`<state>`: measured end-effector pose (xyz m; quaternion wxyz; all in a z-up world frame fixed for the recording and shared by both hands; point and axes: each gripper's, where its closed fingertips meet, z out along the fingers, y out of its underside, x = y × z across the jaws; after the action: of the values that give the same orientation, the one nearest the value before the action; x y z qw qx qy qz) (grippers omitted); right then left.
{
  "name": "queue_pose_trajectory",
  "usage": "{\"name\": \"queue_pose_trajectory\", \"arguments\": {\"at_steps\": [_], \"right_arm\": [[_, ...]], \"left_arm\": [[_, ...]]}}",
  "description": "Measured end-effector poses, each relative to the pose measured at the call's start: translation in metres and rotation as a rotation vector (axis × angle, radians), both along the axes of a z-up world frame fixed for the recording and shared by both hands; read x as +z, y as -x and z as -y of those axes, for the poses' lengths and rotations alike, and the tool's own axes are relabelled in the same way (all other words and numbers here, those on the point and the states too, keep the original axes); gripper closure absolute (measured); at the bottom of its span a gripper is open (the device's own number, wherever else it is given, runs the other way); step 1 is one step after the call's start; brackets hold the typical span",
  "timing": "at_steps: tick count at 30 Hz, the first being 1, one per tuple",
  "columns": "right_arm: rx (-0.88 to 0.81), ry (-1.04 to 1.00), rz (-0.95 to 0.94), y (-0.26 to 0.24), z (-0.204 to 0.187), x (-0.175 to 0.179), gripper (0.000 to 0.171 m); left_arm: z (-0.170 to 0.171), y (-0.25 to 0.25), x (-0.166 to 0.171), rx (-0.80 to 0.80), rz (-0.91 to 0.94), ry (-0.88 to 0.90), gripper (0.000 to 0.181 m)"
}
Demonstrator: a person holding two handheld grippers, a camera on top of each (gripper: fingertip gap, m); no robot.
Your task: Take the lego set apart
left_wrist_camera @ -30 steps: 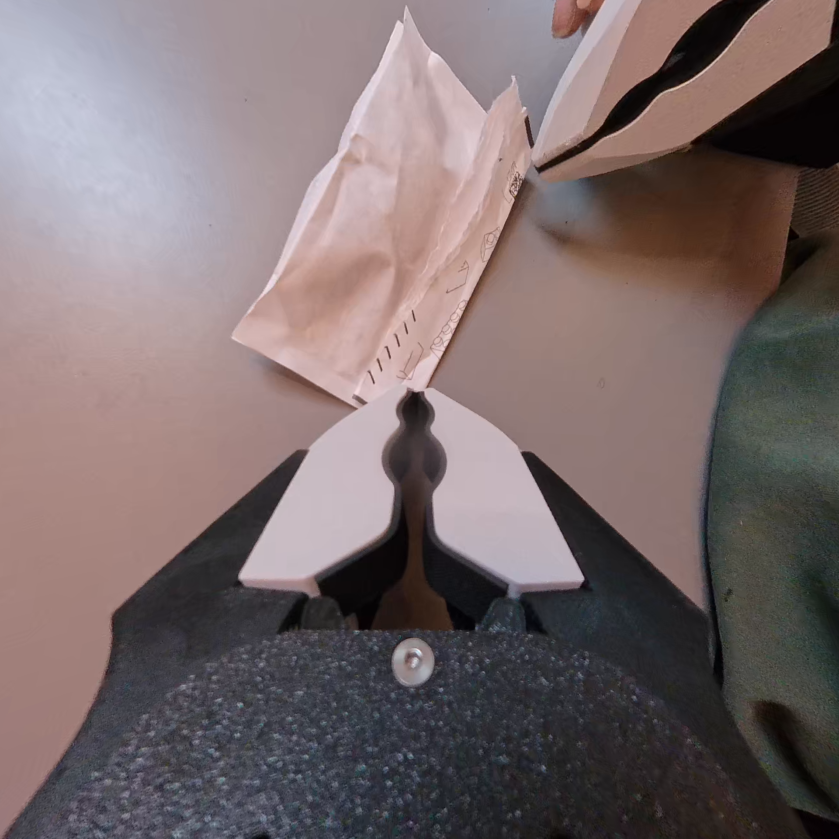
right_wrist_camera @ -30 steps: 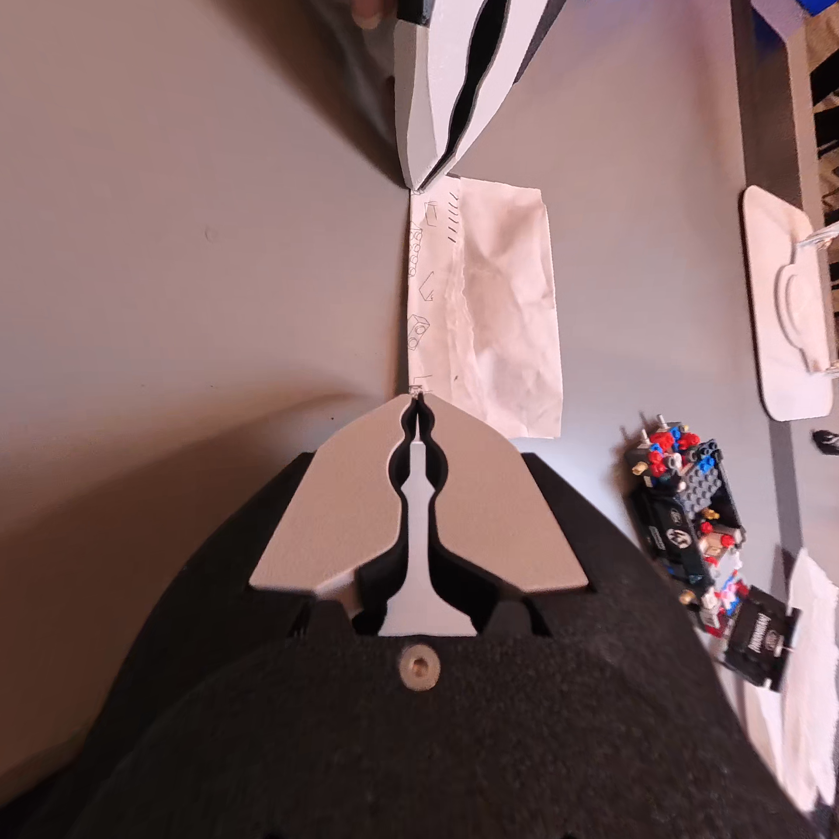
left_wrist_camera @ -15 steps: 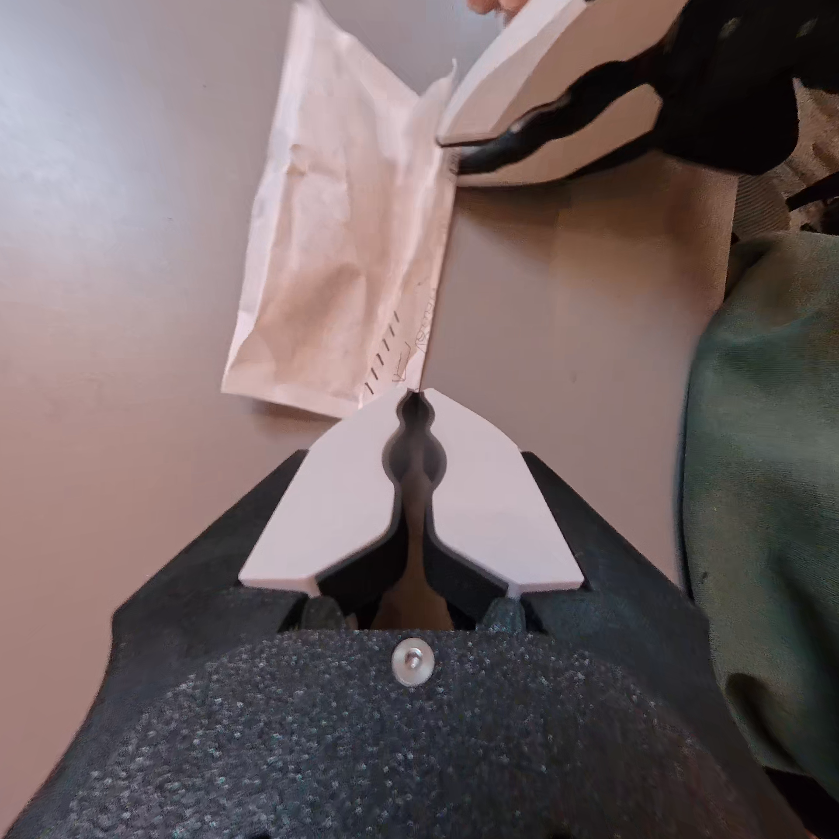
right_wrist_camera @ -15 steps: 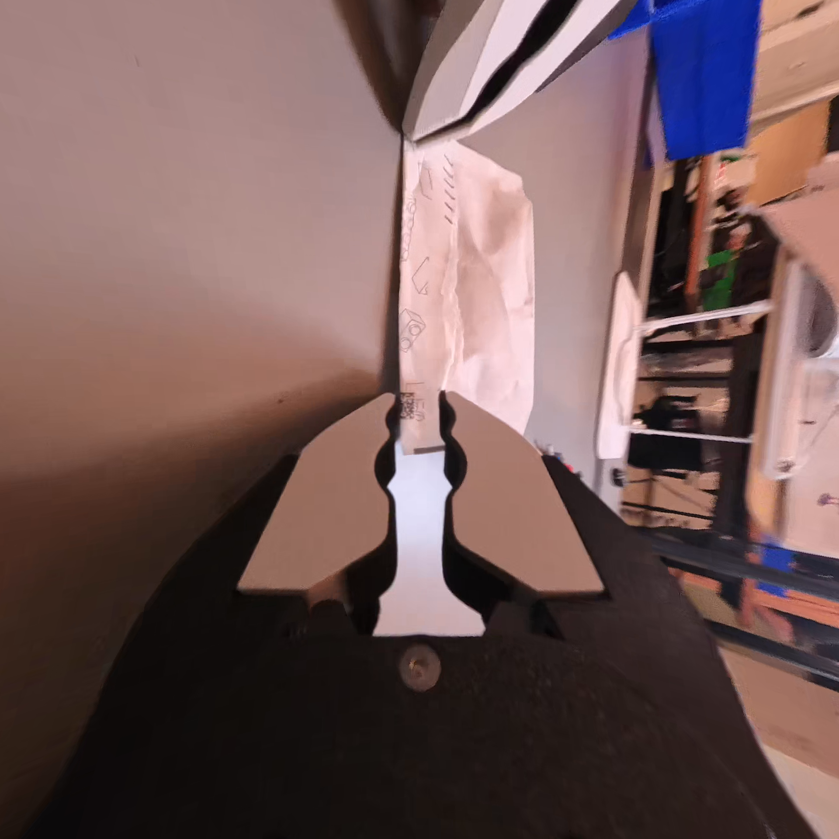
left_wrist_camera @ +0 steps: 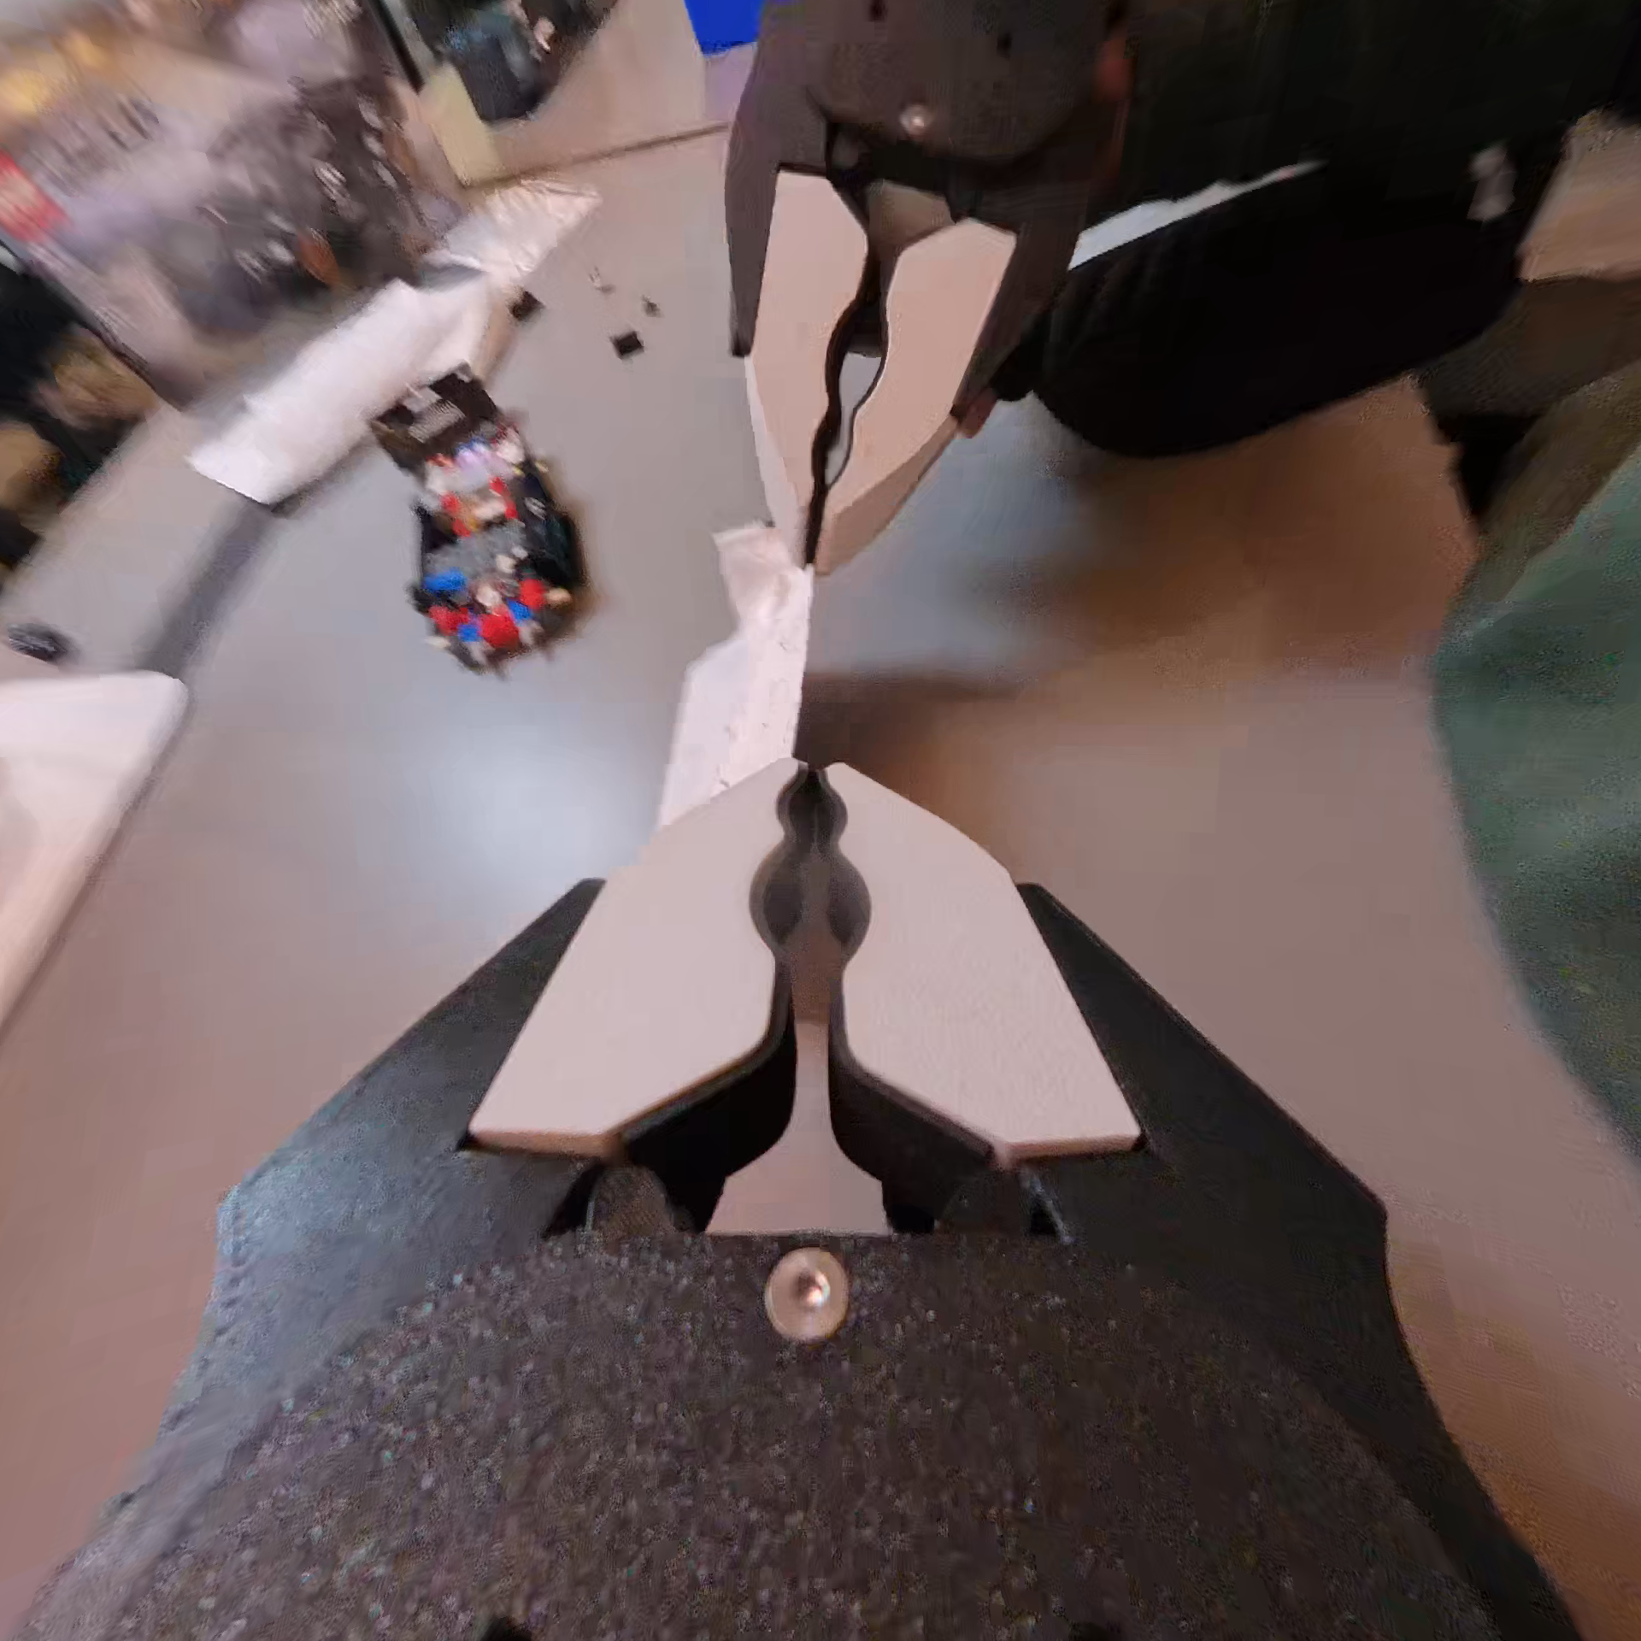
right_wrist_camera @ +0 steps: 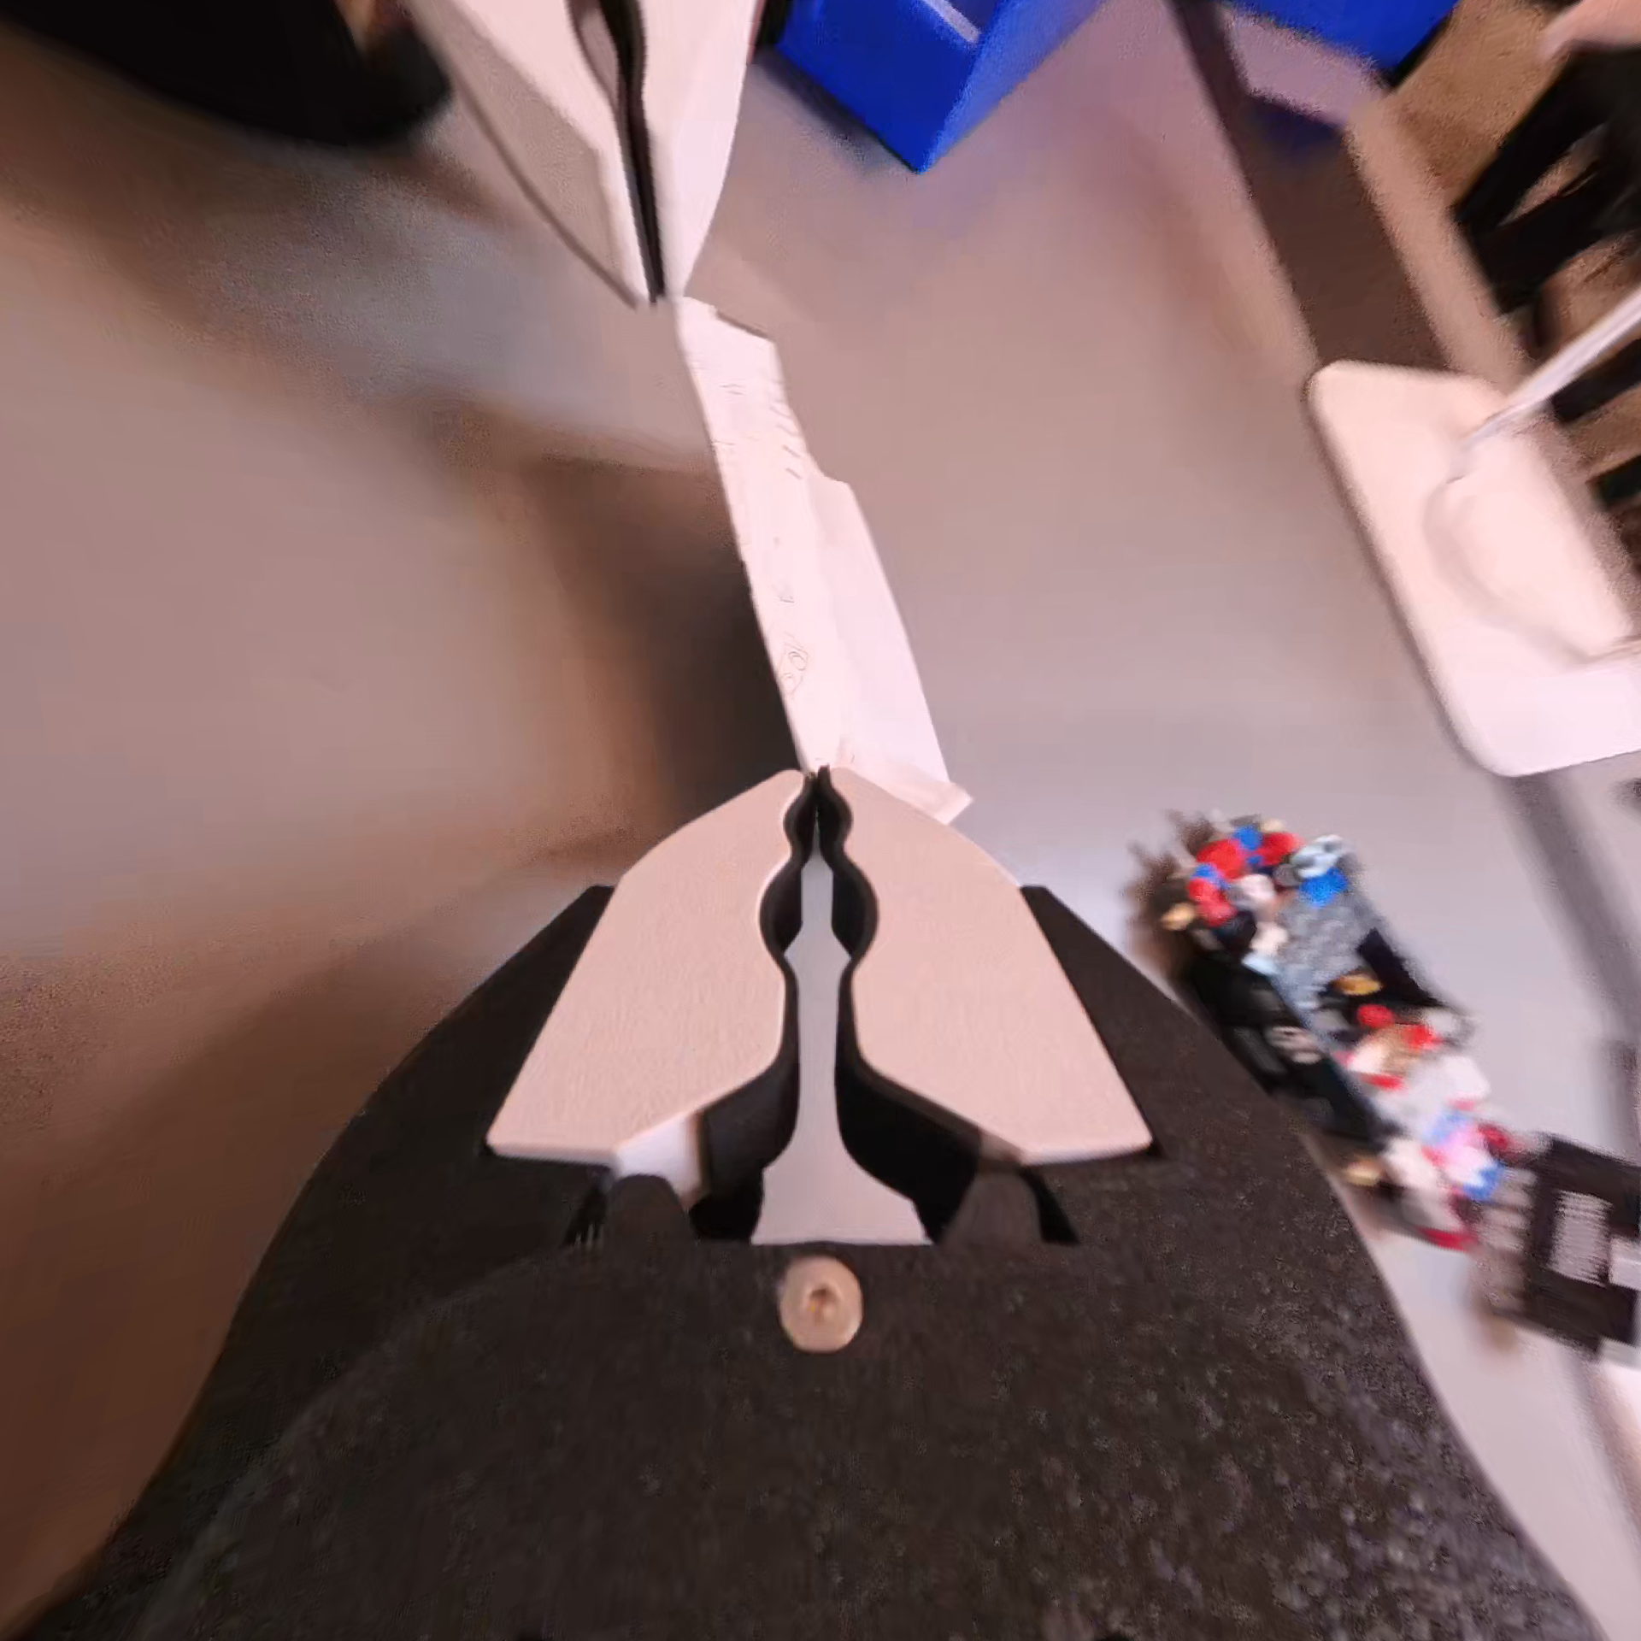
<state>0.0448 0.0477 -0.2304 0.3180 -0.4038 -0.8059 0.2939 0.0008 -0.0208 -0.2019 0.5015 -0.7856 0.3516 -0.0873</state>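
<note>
Bag lifted between both tongs; toy car untouched

1. Current state. The left tongs are clenched on one end of a white paper bag. The right tongs are clenched on the opposite end of the same bag. The bag hangs edge-on as a narrow strip spanning from one pair of tips to the other. Both views are blurred by motion.

2. Change. One second ago the bag lay flat on the grey table, with each pair of tips closed at one of its ends. Half a second ago the right tongs stood briefly parted around the bag's edge. They have since closed again, and the bag is now raised clear of the table.

3. Task item. The lego car rests on the table, right of the right tongs and near them. In the left wrist view the car lies ahead and to the left of the left tongs. It appears fully assembled. A few small dark pieces lie beyond it.

4. Assessment. Disassembly has probably not begun. Both tongs are occupied, so the bag likely needs to be opened or set aside before either can reach the car.
</note>
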Motion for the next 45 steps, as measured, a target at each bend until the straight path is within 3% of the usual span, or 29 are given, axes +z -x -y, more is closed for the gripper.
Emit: {"name": "queue_pose_trajectory", "arguments": {"at_steps": [4, 5, 6, 7, 15, 16, 17, 18, 23, 27, 29, 30, 32, 33, 38, 41, 43, 45], "right_arm": [[0.019, 0.221, 0.104, -0.004, 0.007, 0.010, 0.171], [0.026, 0.235, 0.111, -0.004, 0.007, 0.011, 0.171], [0.035, 0.244, 0.113, -0.004, 0.008, 0.011, 0.171], [0.041, 0.252, 0.117, -0.004, 0.009, 0.011, 0.171], [0.077, 0.327, 0.121, -0.006, 0.013, 0.011, 0.171], [0.085, 0.344, 0.123, -0.006, 0.014, 0.012, 0.171], [0.089, 0.360, 0.124, -0.006, 0.014, 0.012, 0.171], [0.092, 0.371, 0.126, -0.005, 0.013, 0.012, 0.171], [0.103, 0.431, 0.004, -0.001, 0.009, 0.027, 0.163], [0.135, 0.446, -0.133, 0.003, 0.010, 0.043, 0.110], [0.156, 0.424, -0.165, 0.008, 0.011, 0.042, 0.103], [0.191, 0.418, -0.148, 0.008, 0.015, 0.037, 0.113], [0.281, 0.431, -0.124, 0.001, 0.027, 0.035, 0.162], [0.287, 0.441, -0.121, 0.000, 0.028, 0.035, 0.169], [0.250, 0.734, -0.020, -0.001, 0.021, 0.043, 0.170], [0.232, 0.970, 0.041, 0.000, 0.021, 0.057, 0.171], [0.210, 1.026, 0.034, 0.002, 0.018, 0.061, 0.171], [0.195, 1.025, 0.019, 0.004, 0.016, 0.062, 0.171]], "left_arm": [[-0.009, -0.005, 0.010, 0.041, -0.093, -0.138, 0.181], [-0.013, -0.007, 0.015, 0.065, -0.060, -0.159, 0.089], [-0.015, -0.004, 0.007, 0.094, -0.057, -0.070, 0.073], [-0.016, 0.001, 0.000, 0.117, -0.053, -0.021, 0.069], [-0.017, 0.009, -0.020, 0.066, -0.107, -0.022, 0.132], [-0.016, 0.009, -0.031, 0.042, -0.140, 0.011, 0.145], [-0.012, 0.008, -0.042, -0.001, -0.186, 0.050, 0.171], [-0.013, 0.007, -0.044, -0.002, -0.209, 0.040, 0.174], [-0.014, 0.008, -0.030, 0.032, 0.002, 0.111, 0.180], [-0.007, 0.006, -0.024, -0.009, 0.215, 0.188, 0.180], [-0.004, -0.001, -0.022, -0.060, 0.259, 0.197, 0.180], [-0.003, -0.003, -0.022, -0.072, 0.266, 0.201, 0.180], [-0.002, -0.004, -0.020, -0.086, 0.298, 0.216, 0.180], [-0.001, -0.004, -0.018, -0.093, 0.329, 0.222, 0.180], [-0.002, -0.005, 0.000, -0.108, 0.531, 0.235, 0.180], [-0.007, 0.000, 0.016, -0.078, 0.604, 0.140, 0.176], [-0.008, 0.000, 0.028, -0.070, 0.654, 0.093, 0.172], [-0.009, 0.001, 0.031, -0.044, 0.629, 0.084, 0.181]]}}
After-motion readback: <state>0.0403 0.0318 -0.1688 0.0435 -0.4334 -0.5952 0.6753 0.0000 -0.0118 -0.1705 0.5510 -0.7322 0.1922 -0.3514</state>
